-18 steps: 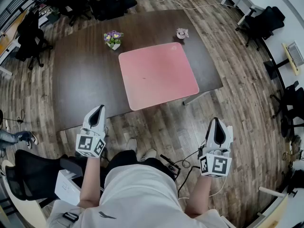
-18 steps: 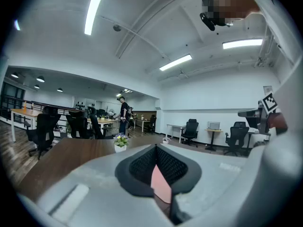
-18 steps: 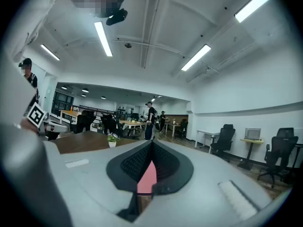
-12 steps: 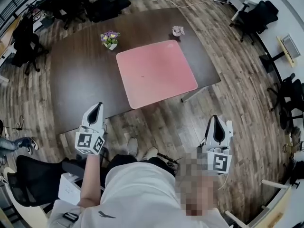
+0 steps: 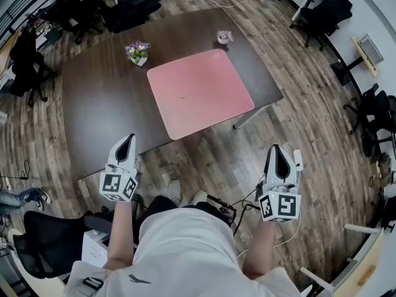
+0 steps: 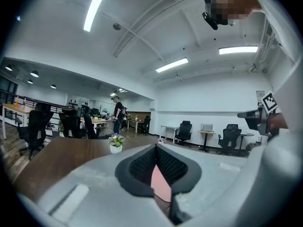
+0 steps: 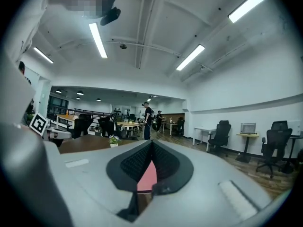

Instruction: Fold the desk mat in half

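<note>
both pairs of jaws are together with nothing between them: on the left gripper the grey shells meet at the tips, and its own view shows the black, mesh-textured pads touching at the top with only a narrow wedge left below (pink shows through it). the right gripper looks the same, its ribbed black pads closed to a point. each is held over the plank wood floor, on the near side of the table and well apart from it.

the desk mat is a smooth pink rectangle with rounded corners, lying flat and unfolded on the dark brown wooden table, its near-left corner reaching the table's near edge. a small white pot of purple and yellow flowers stands just beyond the mat's far-left corner, and a small pale pink and white object sits just beyond its far-right corner. black office chairs stand around the room.
</note>
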The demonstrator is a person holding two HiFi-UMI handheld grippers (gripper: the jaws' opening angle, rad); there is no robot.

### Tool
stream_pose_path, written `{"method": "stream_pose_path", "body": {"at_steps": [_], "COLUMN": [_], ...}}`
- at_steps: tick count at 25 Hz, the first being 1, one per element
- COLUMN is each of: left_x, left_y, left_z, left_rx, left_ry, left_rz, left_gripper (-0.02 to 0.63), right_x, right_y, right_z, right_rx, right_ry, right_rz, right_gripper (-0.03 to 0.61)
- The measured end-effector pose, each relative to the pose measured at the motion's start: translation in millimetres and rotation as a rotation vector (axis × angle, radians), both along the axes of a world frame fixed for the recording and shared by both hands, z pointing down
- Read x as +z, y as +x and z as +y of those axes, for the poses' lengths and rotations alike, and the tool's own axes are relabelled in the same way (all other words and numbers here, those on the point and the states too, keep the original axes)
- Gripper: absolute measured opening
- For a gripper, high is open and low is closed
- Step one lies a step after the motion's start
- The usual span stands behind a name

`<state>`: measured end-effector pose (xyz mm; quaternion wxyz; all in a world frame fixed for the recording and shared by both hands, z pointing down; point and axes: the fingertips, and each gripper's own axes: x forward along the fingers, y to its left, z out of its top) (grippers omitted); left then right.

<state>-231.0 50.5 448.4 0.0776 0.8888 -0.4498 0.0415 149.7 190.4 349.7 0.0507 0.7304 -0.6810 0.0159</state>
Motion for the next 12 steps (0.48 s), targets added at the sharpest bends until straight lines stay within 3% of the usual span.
{"method": "stream_pose_path", "body": {"at_steps": [12], "left_x": [1], "left_y": [-8], "left_z": [-13], "left_rx": [0.042], "left_ry": [-0.008], "left_rz": [0.023], "left_gripper": [0.005], "right_x": [5], "right_y": [-14], "right_z": [-1], "right_rx": [0.050], "right_ry": [-0.009], "right_rz": [-0.033], "right_gripper": [0.002]}}
